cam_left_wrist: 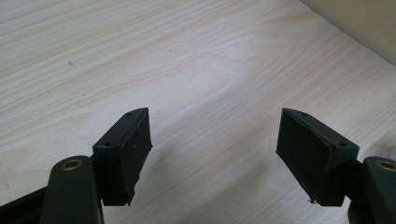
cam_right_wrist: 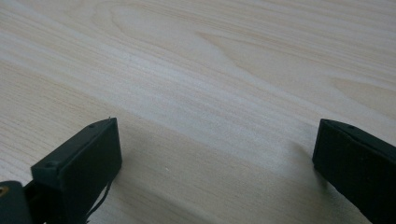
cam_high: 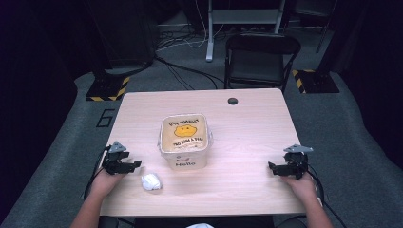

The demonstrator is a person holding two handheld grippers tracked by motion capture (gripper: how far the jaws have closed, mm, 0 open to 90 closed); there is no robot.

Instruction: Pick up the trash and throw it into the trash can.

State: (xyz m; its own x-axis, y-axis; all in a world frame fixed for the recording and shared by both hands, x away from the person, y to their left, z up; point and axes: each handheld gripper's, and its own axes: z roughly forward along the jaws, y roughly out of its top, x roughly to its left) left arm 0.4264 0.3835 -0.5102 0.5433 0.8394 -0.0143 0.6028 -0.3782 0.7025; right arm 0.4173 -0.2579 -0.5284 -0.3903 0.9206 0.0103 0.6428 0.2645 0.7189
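While both hand-held grippers [cam_high: 134,165] [cam_high: 272,166] gape empty, a crumpled white wad [cam_high: 151,181] lies beside the left.

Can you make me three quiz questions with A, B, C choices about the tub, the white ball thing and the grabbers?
1. Where is the crumpled white wad?
A. Inside the tub
B. On the table, between the left gripper and the tub
C. On the chair

2. What colour is the smiley on the tub?
A. Yellow
B. Green
C. Blue

3. How are the left gripper's jaws?
A. Clamped on the wad
B. Shut tight
C. Apart, nothing between

Answers: 1 B, it lies on the table near the tub's front left corner. 2 A, yellow face on the lid. 3 C, bare wood shows between them.
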